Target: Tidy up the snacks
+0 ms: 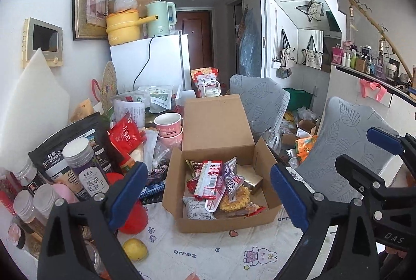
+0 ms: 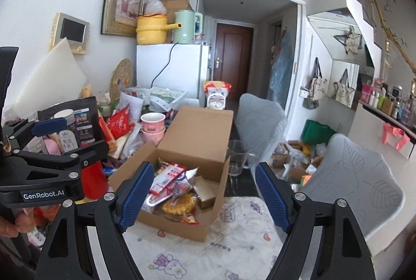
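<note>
Open corrugated cardboard box (image 1: 221,204) of crinkly foil snack packets (image 1: 208,179), mid-table on the printed cloth (image 1: 208,251), flap upright; left gripper (image 1: 208,191) and right gripper (image 2: 202,199) both gape empty, ribbed blue pads (image 2: 135,199) hiding box's near corner.

Brown box, bright wrappers, blue-padded jaws

Ahead of the left gripper (image 1: 208,191), black with blue ribbed pads, a plain brown cardboard box (image 1: 197,224) holds a red-and-white packet (image 1: 209,179), a yellow noodle pack (image 1: 235,199) and a silver-purple wrapper (image 1: 231,173). Under it lies a white tablecloth (image 1: 208,251) printed with purple bunnies and pink hearts. To the gripper's left sit a yellow lemon (image 1: 134,248), a red cup (image 1: 132,217) and pink bowls (image 1: 169,129); to its right, grey leaf-patterned chairs (image 1: 345,150).
</note>
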Demonstrator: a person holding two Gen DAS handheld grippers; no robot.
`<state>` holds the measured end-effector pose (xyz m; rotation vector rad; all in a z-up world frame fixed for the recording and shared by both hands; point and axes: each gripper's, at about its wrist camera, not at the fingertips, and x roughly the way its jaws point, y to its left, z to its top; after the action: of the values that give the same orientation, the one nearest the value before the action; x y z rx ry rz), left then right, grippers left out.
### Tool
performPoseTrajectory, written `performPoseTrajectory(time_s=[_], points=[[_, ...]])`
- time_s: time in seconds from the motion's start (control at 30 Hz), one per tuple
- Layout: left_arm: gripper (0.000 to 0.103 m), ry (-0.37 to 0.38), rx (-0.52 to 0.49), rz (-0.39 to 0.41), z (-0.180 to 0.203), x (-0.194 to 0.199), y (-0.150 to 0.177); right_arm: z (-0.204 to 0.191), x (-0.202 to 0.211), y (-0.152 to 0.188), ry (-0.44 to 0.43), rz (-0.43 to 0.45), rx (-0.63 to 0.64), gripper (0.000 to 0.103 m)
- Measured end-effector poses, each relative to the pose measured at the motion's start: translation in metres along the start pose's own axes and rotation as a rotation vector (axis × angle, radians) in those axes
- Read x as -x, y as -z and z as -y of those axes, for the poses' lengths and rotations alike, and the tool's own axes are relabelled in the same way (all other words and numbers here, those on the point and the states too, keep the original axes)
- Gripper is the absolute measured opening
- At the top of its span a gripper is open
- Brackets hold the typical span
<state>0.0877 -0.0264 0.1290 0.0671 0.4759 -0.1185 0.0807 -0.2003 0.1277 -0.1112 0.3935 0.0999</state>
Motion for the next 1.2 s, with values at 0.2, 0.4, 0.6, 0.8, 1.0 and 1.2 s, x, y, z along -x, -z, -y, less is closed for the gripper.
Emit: performPoseTrajectory(time_s=[0.2,0.4,0.6,0.8,1.0,1.2], points=[[0.097,0.004,-0.001,0.012,0.004,0.028,0.015,-0.003,0.025,0.016,0.022,0.010,-0.002,0.087],[0.097,0.006,-0.013,0.016,0.012,0.048,0.037,-0.002,0.044,0.036,0.046,0.000,-0.039,0.087],[0.097,0.004,-0.025,0.002,0.017,0.059,0.060,-0.002,0.051,0.059,0.067,-0.037,-0.060,0.087],[0.097,0.014,-0.019,-0.021,0.018,0.064,0.081,-0.003,0.056,0.081,0.075,-0.073,-0.088,0.087],[0.097,0.025,-0.003,-0.051,0.022,0.062,0.097,-0.008,0.062,0.097,0.075,-0.099,-0.080,0.087],[0.097,0.049,0.040,-0.090,0.021,0.057,0.110,-0.011,0.061,0.105,0.065,-0.120,-0.068,0.087]])
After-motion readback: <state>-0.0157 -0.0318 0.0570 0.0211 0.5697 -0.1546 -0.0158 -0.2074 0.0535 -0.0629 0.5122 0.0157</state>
